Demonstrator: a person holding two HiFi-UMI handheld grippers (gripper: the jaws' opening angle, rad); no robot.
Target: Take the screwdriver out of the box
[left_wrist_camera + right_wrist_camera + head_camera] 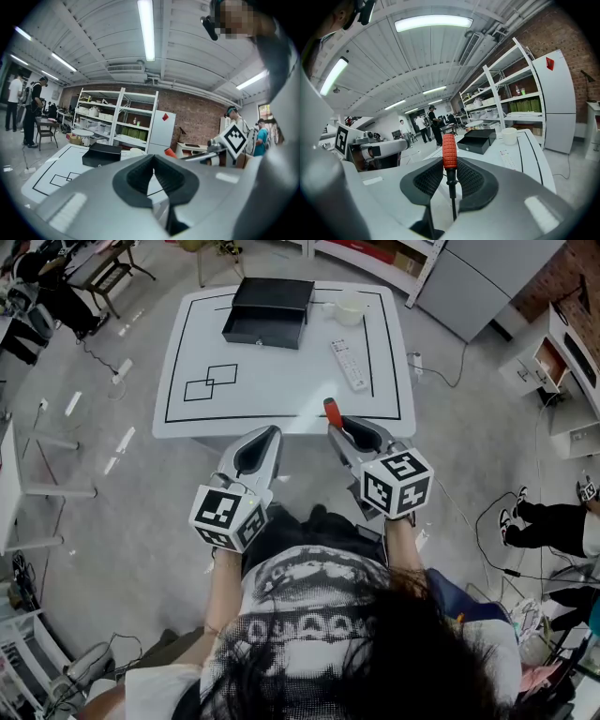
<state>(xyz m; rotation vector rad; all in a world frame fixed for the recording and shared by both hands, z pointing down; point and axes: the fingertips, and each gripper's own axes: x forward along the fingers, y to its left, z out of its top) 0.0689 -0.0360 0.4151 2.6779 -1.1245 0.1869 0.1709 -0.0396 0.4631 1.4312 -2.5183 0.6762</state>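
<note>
My right gripper (336,424) is shut on the screwdriver (331,412). In the right gripper view the ribbed red handle (449,151) sticks out past the fingertips and the dark shaft runs back between the pads. The black box (270,307) sits at the table's far side with its drawer pulled out; it also shows as the box (477,139) ahead of the right jaws and the box (101,154) in the left gripper view. My left gripper (273,431) hangs beside the right one near the table's front edge, jaws closed together with nothing between them.
The white table (281,390) carries black outline markings, a remote control (351,364) and a white cup (350,308) beside the box. Someone's legs (548,519) and cables lie on the floor at the right. Shelving (117,119) and a white fridge stand behind the table.
</note>
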